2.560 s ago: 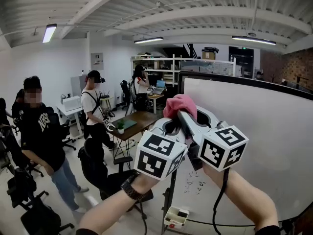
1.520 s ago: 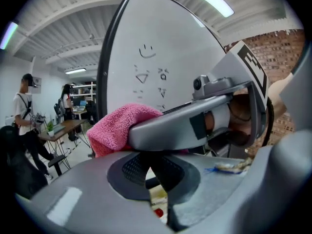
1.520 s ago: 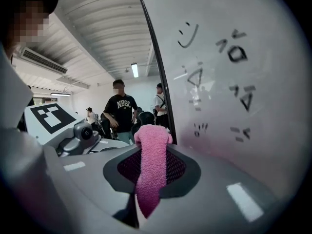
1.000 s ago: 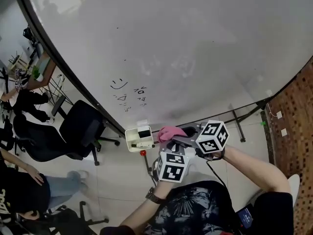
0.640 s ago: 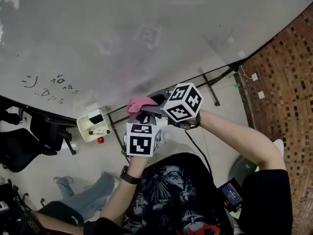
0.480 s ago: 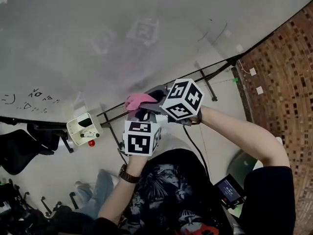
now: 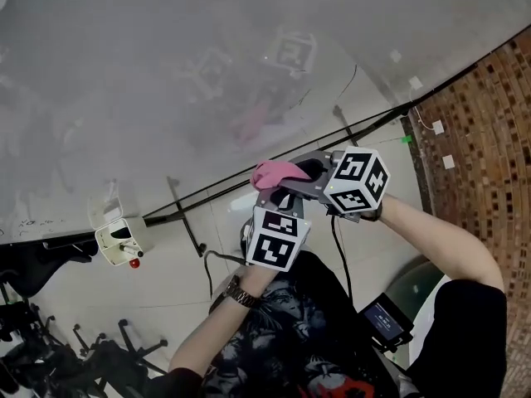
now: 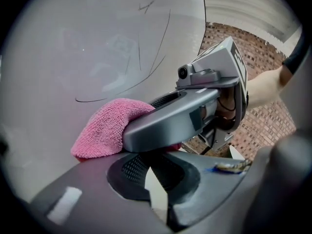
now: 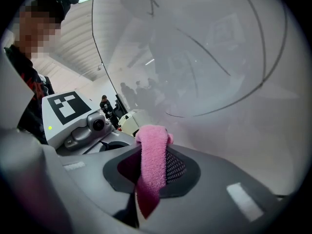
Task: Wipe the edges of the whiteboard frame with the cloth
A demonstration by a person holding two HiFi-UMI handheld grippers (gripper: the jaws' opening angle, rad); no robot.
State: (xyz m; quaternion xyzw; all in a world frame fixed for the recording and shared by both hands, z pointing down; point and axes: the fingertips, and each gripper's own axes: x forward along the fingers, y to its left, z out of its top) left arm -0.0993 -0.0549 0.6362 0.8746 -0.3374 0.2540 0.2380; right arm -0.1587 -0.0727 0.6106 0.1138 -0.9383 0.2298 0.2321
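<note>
Head view: cloth [image 7: 272, 172] sits just below the whiteboard frame [image 7: 382, 116]
right gripper [image 9: 153, 152]: jaws clamped on the pink cloth; its tip pokes out toward the board
left gripper [image 8: 156, 179]: jaws together, nothing between them; the right one lies across it

Left gripper [image 7: 270, 196]: grey moulded shell, rear cube white with black square markers. Right gripper [image 7: 292, 175]: same build and cube, black cable [image 7: 338, 251] leaving toward 6 o'clock. Left wrist carries a dark-strapped watch [image 7: 238, 291]. Black short-sleeved shirt [image 7: 286, 338], pale leaf print, red patches at 6 o'clock
</note>
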